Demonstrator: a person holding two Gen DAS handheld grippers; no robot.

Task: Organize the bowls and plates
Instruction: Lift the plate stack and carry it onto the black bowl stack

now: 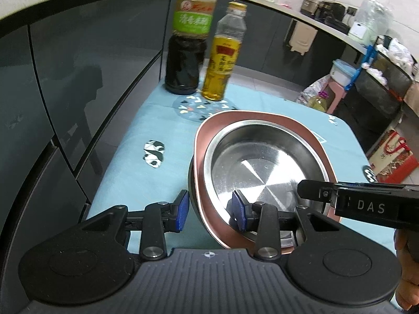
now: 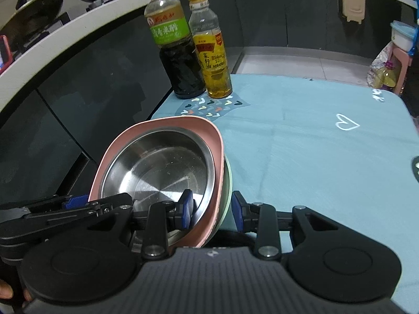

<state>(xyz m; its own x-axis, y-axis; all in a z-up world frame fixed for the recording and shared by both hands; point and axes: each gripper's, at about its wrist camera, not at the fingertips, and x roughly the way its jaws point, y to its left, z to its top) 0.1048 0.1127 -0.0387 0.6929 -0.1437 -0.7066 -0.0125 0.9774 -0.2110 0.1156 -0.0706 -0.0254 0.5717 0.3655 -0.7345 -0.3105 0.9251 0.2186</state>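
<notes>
A steel bowl (image 1: pixel 262 162) sits nested in a pink plate (image 1: pixel 201 141), with a dark bowl (image 1: pixel 192 185) underneath. The stack hangs tilted above the blue tablecloth. My left gripper (image 1: pixel 211 212) is shut on the stack's near-left rim, one pad inside the steel bowl and one outside. The right gripper's finger (image 1: pixel 314 193) reaches in at the right rim. In the right wrist view the steel bowl (image 2: pixel 157 164) lies in the pink plate (image 2: pixel 217 144) over a pale green bowl (image 2: pixel 228 183). My right gripper (image 2: pixel 212 209) is shut on that rim. The left gripper's blue pad (image 2: pixel 76 201) shows at the left.
A dark vinegar bottle (image 1: pixel 183 60) and a yellow oil bottle (image 1: pixel 220 70) stand at the table's far corner by a heart-patterned mat (image 1: pixel 193 110). Dark cabinet fronts (image 1: pixel 78 78) run along the left. The blue tablecloth (image 2: pixel 314 157) spreads to the right. Clutter stands on the floor beyond.
</notes>
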